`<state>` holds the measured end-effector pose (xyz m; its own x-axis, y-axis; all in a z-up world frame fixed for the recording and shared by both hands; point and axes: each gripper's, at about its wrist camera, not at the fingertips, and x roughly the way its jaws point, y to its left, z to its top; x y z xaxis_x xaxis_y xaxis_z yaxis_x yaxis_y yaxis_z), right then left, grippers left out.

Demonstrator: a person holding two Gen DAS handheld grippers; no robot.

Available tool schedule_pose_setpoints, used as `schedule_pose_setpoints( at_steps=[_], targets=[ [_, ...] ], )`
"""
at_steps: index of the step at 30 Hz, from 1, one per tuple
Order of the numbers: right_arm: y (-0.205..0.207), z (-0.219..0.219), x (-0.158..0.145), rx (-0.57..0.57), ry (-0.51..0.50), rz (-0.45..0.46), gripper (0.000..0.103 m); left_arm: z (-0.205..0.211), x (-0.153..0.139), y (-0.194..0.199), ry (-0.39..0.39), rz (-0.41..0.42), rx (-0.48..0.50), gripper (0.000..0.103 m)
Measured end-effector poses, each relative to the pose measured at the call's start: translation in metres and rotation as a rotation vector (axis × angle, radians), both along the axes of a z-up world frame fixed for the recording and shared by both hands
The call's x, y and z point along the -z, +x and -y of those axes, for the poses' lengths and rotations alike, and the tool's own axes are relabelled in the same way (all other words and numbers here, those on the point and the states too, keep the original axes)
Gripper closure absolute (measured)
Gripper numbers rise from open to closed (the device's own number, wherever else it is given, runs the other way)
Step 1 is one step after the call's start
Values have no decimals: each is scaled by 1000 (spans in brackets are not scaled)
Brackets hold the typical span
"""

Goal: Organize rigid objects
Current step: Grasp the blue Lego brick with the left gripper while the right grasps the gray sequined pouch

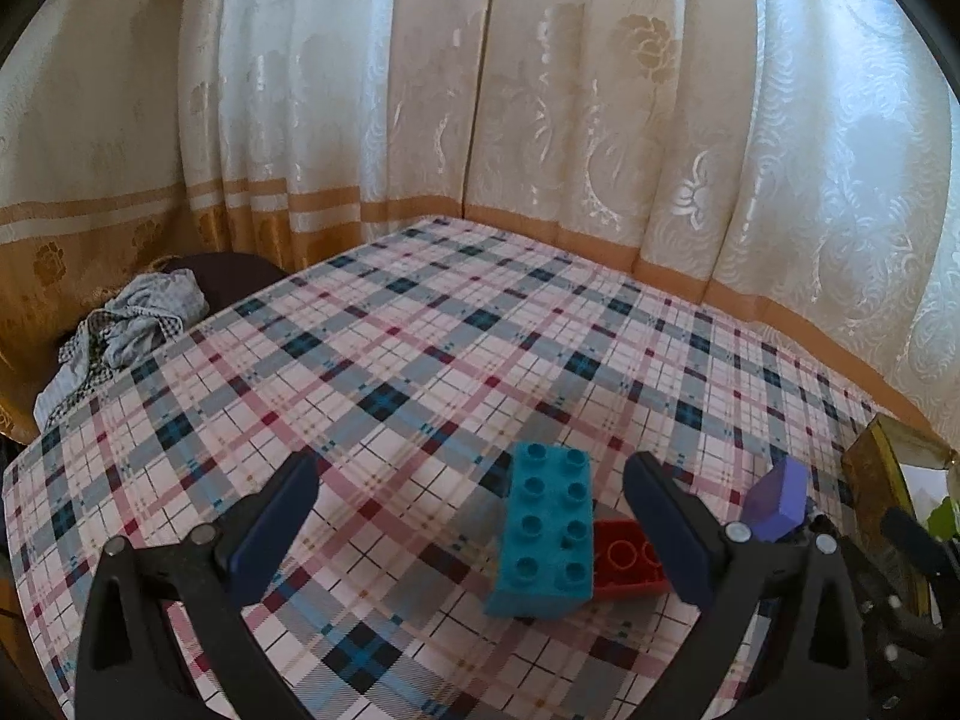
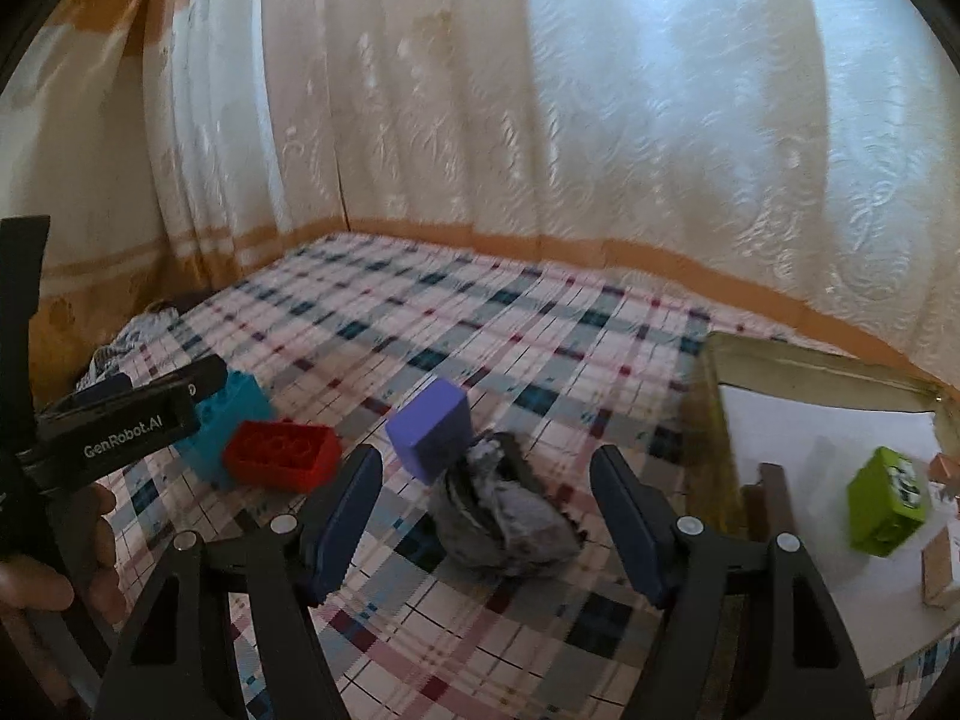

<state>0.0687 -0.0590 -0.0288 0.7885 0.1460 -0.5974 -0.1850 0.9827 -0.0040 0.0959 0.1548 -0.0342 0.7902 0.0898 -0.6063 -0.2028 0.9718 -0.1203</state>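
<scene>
Studded teal plastic brick point(image 1: 543, 534) beside hollow red brick point(image 1: 627, 558)

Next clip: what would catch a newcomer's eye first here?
Bright toy blocks on the plaid tablecloth: a teal studded brick lying between the open left hand-held gripper's fingers, with a red brick touching it. Nearby, a purple block stands beside a crumpled grey cloth, and a green block sits in the tray at right.
</scene>
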Motion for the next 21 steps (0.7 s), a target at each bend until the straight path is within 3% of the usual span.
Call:
schedule_pose_setpoints(
  at_steps=[10,13,17,21],
  targets=[
    [32,-2,23,6,7,-186,29,4,9,13,23,-90,5,2],
    [40,1,31,23,19,-241,29,-1,14,18,1,-122,-10,2],
    [41,-1,32,14,11,-245,29,-14,21,20,-65,-152,-37,2],
    [37,-6,32,5,-35,-238,52,-34,30,21,-165,-184,-79,9]
  ],
)
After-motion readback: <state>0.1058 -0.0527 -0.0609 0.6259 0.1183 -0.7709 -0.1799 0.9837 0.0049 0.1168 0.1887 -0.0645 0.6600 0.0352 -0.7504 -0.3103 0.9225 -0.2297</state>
